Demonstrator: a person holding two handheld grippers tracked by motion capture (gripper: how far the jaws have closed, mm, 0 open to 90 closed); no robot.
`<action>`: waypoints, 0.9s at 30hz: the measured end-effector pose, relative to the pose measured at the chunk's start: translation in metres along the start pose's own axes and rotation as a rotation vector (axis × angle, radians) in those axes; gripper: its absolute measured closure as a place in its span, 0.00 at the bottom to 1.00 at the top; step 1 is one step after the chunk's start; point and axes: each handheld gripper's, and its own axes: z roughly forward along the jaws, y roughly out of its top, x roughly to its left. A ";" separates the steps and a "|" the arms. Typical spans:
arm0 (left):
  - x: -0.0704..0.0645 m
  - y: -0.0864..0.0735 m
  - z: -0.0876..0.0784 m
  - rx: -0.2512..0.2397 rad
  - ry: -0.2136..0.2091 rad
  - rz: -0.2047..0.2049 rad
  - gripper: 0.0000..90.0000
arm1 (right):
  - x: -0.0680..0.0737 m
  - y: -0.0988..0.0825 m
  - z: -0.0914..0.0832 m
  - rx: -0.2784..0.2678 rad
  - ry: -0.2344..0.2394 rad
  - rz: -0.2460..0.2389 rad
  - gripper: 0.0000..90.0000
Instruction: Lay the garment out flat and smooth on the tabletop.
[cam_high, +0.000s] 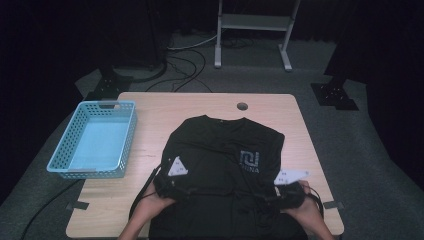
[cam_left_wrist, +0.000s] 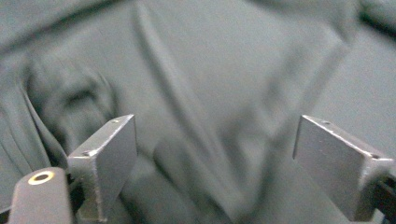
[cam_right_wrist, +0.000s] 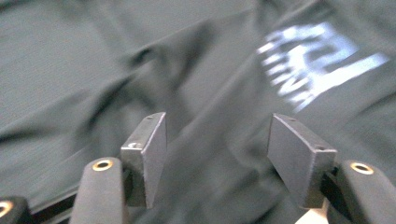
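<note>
A black T-shirt (cam_high: 220, 165) lies spread on the wooden table (cam_high: 150, 107), collar toward the far edge and a white logo (cam_high: 249, 161) on its chest. My left gripper (cam_high: 174, 189) rests over the shirt's near left part, held by a hand. In the left gripper view it (cam_left_wrist: 217, 123) stands open, with wrinkled dark cloth (cam_left_wrist: 187, 70) beyond the jaws and no pad pressing on it. My right gripper (cam_high: 278, 194) is over the shirt's near right part. It (cam_right_wrist: 217, 119) is open too, the blurred logo (cam_right_wrist: 317, 65) lying ahead and to its right.
An empty light-blue basket (cam_high: 95, 137) sits at the table's left edge. There is a round cable hole (cam_high: 242, 106) near the far edge. A white metal stand (cam_high: 252, 30) and cables (cam_high: 185, 65) are on the floor behind the table.
</note>
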 end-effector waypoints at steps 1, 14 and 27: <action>0.005 0.006 0.005 0.001 0.005 0.005 0.13 | -0.008 0.006 0.005 0.000 -0.016 -0.003 0.41; 0.036 0.034 0.046 0.104 -0.021 0.032 0.10 | -0.051 0.036 0.053 0.106 -0.058 -0.013 0.38; 0.017 0.005 0.023 0.098 -0.038 0.006 0.08 | -0.019 0.023 0.042 0.104 -0.018 -0.038 0.33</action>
